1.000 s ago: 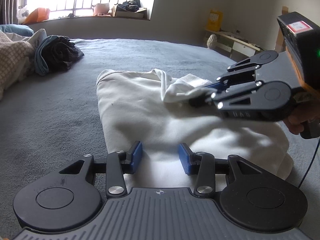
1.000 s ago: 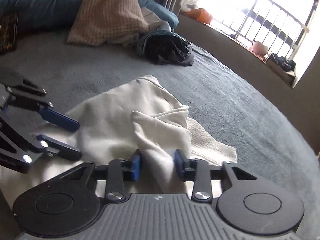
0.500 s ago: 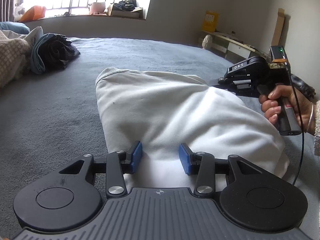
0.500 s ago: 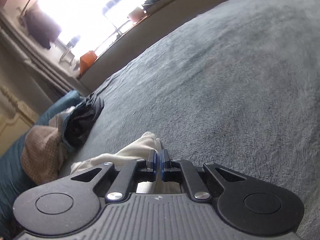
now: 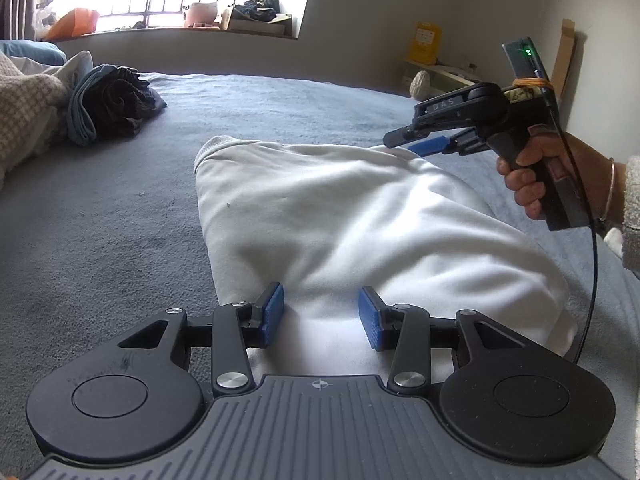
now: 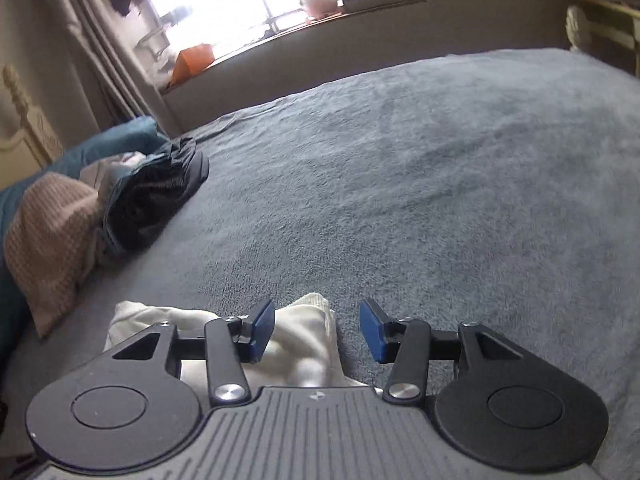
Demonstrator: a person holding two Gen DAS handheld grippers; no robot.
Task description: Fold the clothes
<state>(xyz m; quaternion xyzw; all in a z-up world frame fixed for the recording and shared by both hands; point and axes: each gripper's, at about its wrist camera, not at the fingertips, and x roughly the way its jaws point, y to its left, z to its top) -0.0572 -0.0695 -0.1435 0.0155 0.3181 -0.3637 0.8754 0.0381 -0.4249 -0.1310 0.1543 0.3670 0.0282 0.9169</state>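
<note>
Fingers [image 5: 274,315] of both our grippers stand apart around the white sweatshirt [image 5: 360,220] on the bed [image 5: 100,220], so its puffed fold could spring open unpressed.

1. Left black plastic tool [image 5: 320,316]: blue ribbed pads, silver screws, grey ridged housing.
2. Right black plastic tool [image 5: 416,145]: "DAS" lettering, green light, black cable.
3. Hand [image 5: 532,178]: thin metal bangle, fuzzy grey sleeve cuff.
</note>
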